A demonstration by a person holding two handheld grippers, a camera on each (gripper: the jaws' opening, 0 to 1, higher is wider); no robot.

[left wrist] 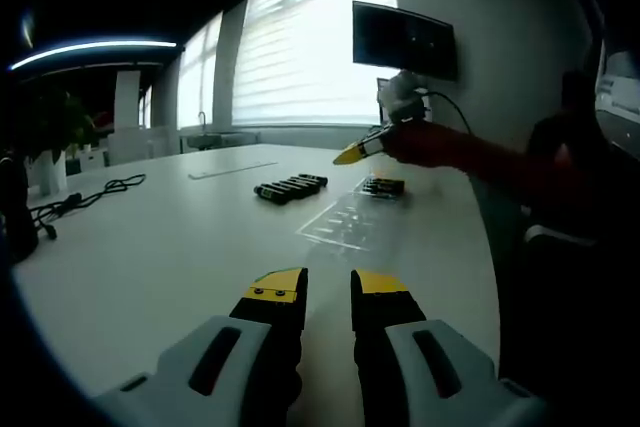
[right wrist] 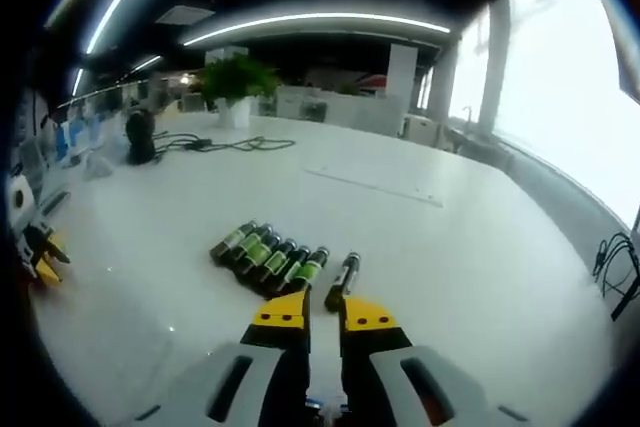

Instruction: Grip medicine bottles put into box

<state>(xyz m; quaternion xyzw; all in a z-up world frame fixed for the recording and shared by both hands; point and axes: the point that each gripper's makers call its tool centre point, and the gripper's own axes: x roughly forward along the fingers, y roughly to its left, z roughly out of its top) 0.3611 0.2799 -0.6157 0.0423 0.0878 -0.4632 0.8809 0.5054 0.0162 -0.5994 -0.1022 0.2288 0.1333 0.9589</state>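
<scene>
Green-labelled bottles (right wrist: pixel 270 257) just ahead of right gripper (right wrist: pixel 324 315) jaws, untouched.

In my left gripper view the medicine bottles (left wrist: pixel 290 188) are dark and too small to count or read, and the clear box (left wrist: pixel 345 222) is a faint glare whose compartments I cannot make out. In my right gripper view my jaws cover the near ends of two bottles (right wrist: pixel 268 255).
</scene>
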